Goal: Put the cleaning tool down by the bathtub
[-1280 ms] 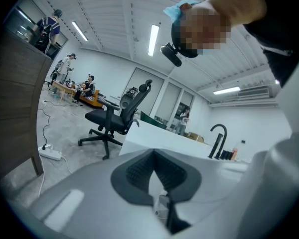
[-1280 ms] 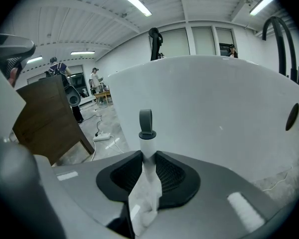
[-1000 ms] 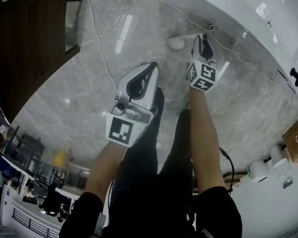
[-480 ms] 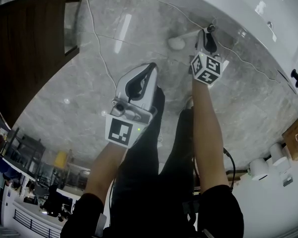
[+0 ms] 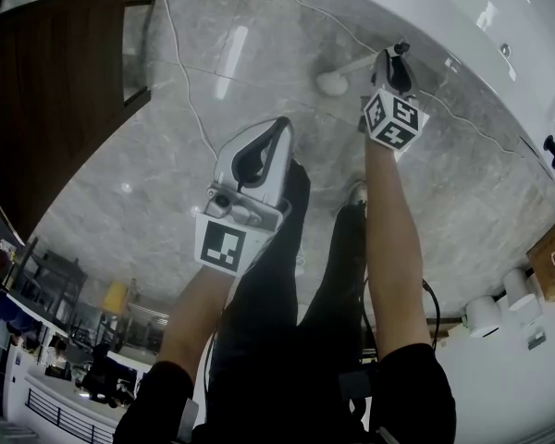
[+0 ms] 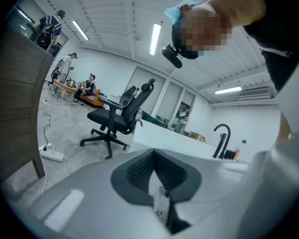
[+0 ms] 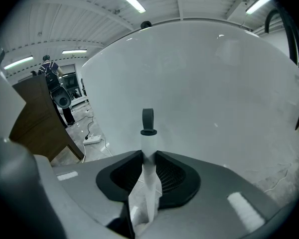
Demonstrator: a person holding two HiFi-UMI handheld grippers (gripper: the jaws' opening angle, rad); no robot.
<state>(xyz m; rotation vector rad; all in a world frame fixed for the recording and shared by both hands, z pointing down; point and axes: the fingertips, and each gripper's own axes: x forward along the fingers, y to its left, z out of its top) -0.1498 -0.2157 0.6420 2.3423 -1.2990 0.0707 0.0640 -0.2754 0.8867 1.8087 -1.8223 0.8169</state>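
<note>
Grey marble floor [image 5: 166, 183], glossy, reflecting ceiling lights. A dark wooden panel [image 5: 55, 91] stands on it. A white cable [image 5: 180, 91] runs just beside the panel, and a power strip [image 6: 51, 155] lies near its foot. Beyond the panel stands a black office chair [image 6: 117, 118]; farther off, a white counter [image 6: 169, 138] with a black tap [image 6: 222, 138]. Strip lights [image 6: 156, 38] overhead.

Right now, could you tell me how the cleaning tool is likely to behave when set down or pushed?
Probably stiff: the cleaning tool runs straight from the right gripper. Likely light, since a pinch at one end carries it. Its rounded head may slide on the glossy floor.
</note>
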